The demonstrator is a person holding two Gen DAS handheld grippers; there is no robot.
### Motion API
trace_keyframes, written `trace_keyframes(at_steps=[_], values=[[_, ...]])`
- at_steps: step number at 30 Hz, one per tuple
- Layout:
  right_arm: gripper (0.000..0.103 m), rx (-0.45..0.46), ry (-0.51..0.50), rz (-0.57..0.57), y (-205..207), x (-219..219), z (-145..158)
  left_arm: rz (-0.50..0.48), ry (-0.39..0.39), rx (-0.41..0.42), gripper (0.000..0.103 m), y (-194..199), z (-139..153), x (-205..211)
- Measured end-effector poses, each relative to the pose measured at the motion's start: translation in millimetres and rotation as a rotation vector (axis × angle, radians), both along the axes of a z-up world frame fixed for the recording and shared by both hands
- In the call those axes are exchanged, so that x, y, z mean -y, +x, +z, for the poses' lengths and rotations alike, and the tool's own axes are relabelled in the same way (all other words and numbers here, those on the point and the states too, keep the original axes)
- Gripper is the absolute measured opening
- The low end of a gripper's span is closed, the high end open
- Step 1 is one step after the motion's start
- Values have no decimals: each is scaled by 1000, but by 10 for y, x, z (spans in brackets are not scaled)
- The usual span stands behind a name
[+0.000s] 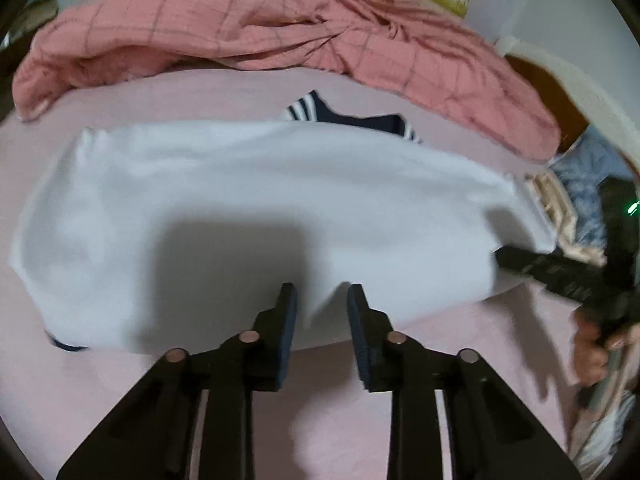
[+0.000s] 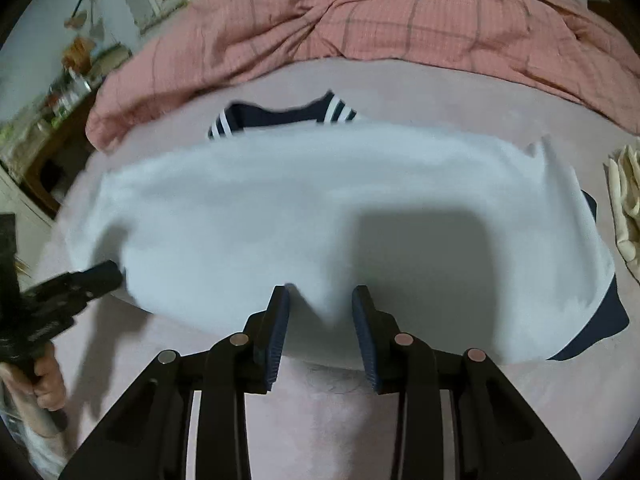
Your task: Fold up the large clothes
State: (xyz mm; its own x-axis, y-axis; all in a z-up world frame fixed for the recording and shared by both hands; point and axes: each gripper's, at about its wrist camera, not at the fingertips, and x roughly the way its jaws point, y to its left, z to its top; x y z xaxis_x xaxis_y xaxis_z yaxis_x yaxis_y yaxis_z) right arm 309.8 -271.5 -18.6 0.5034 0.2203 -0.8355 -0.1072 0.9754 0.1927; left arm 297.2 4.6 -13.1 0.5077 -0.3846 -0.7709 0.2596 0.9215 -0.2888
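A white garment with navy, white-striped trim lies spread on the pink sheet of a bed, its long axis running side to side across both wrist views and its near hem directly ahead of the fingers. The left hand-held gripper sits at that hem with jaws narrowed but not closed; a peak of white cloth rises into the gap, yet the pads do not visibly press on it. The right hand-held gripper stands likewise, jaws partly apart, a fold of hem between them without a clear pinch. Each tool meets the hem toward its own end of the garment, the left one appearing at the left edge of the right wrist view, so neither arm is plainly the nearer. The coming move probably depends on both pinching this near hem and carrying it away toward the navy collar, across the short axis. A rumpled pink checked quilt lies beyond. No containers are visible.
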Motion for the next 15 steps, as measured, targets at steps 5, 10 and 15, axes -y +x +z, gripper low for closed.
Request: trace_keyframes(at_steps=[5,10,15], values=[[32,-47,-36,-21,291,-120,-114,27,101,13,5,385,-112,273],[9,-40,-10,-100,611,-5,-194,77,82,19,3,749,-94,290],[2,-47,73,-125,1062,121,-269,96,66,0,3,1231,-181,336]])
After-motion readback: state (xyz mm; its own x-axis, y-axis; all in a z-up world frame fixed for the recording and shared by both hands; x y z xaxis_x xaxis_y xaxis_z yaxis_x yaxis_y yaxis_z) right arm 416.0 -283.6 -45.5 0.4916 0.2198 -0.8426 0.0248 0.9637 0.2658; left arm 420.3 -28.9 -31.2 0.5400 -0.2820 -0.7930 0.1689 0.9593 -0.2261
